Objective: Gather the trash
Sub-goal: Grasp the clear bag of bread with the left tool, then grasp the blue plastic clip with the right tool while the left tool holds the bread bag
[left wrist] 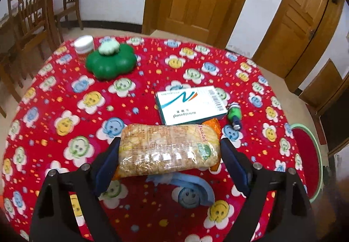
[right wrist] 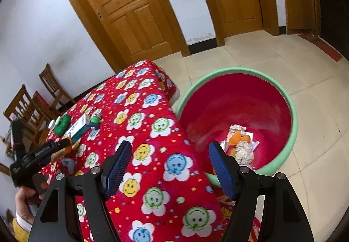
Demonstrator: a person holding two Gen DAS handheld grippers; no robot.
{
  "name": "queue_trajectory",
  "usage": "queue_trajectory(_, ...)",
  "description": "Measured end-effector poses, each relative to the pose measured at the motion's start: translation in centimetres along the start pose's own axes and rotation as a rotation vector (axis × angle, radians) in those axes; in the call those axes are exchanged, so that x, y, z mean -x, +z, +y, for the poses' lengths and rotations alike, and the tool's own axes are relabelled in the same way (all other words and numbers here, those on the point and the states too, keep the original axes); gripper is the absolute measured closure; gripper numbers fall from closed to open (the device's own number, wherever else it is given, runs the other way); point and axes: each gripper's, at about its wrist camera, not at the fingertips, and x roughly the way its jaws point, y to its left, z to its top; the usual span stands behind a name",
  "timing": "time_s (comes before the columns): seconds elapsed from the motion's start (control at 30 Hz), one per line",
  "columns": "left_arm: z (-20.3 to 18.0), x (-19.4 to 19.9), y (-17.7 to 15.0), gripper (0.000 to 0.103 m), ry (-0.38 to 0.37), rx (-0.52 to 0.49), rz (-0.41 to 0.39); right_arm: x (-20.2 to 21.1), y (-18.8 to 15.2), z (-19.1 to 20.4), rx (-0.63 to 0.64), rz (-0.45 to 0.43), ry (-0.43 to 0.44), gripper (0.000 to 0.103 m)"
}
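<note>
A clear snack packet [left wrist: 169, 150] with orange ends sits between the pads of my left gripper [left wrist: 169, 154], just above the red flowered tablecloth [left wrist: 65, 93]; the jaws stand at its two ends and I cannot tell whether they press it. A blue scrap [left wrist: 196, 185] lies under it. My right gripper [right wrist: 170, 167] is open and empty over the table's right edge. The red basin with a green rim [right wrist: 293, 111] stands on the floor, holding crumpled paper and orange peel [right wrist: 241, 143]. The left gripper shows at far left in the right wrist view [right wrist: 47, 150].
On the table are a white and teal box [left wrist: 192, 104], a small green toy [left wrist: 234, 114], a green flower-shaped container [left wrist: 110, 61] and a white-capped jar [left wrist: 84, 44]. Wooden chairs [left wrist: 28, 14] stand beyond the left side. Doors line the far wall.
</note>
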Motion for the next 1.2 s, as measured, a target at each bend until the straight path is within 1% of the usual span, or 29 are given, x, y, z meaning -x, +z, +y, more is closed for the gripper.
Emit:
queue_trajectory(0.13, 0.6, 2.3, -0.1, 0.016, 0.024, -0.017, -0.036, -0.2, 0.0, 1.5, 0.032, 0.004, 0.022, 0.029)
queue_trajectory(0.33, 2.3, 5.3, -1.0, 0.016, 0.049, -0.008, -0.066, -0.8, 0.1, 4.4, 0.085, 0.016, 0.072, 0.029)
queue_trajectory(0.47, 3.7, 6.6, -1.9, 0.016, 0.089, -0.005, -0.083, -1.3, -0.2, 6.8, 0.127, 0.034, 0.107, 0.029)
queue_trajectory(0.6, 5.3, 7.1, -2.9, 0.016, 0.120, 0.009, -0.090, -2.1, -0.7, 9.4, 0.172, 0.060, 0.140, 0.029)
queue_trajectory(0.87, 8.3, 6.5, -4.5, 0.016, 0.142, 0.061, -0.075, -4.6, -2.7, 14.9, 0.283, 0.123, 0.173, 0.029)
queue_trajectory(1.1, 9.8, 5.9, -5.1, 0.016, 0.124, 0.092, -0.073, -7.3, -4.5, 17.6, 0.327, 0.173, 0.181, 0.029)
queue_trajectory(1.17, 10.2, 5.7, -5.2, 0.016, 0.128, 0.095, -0.075, -8.0, -4.8, 18.1, 0.335, 0.183, 0.184, 0.035)
queue_trajectory(1.2, 10.4, 5.7, -5.3, 0.016, 0.126, 0.099, -0.076, -8.2, -5.0, 18.3, 0.339, 0.189, 0.187, 0.040)
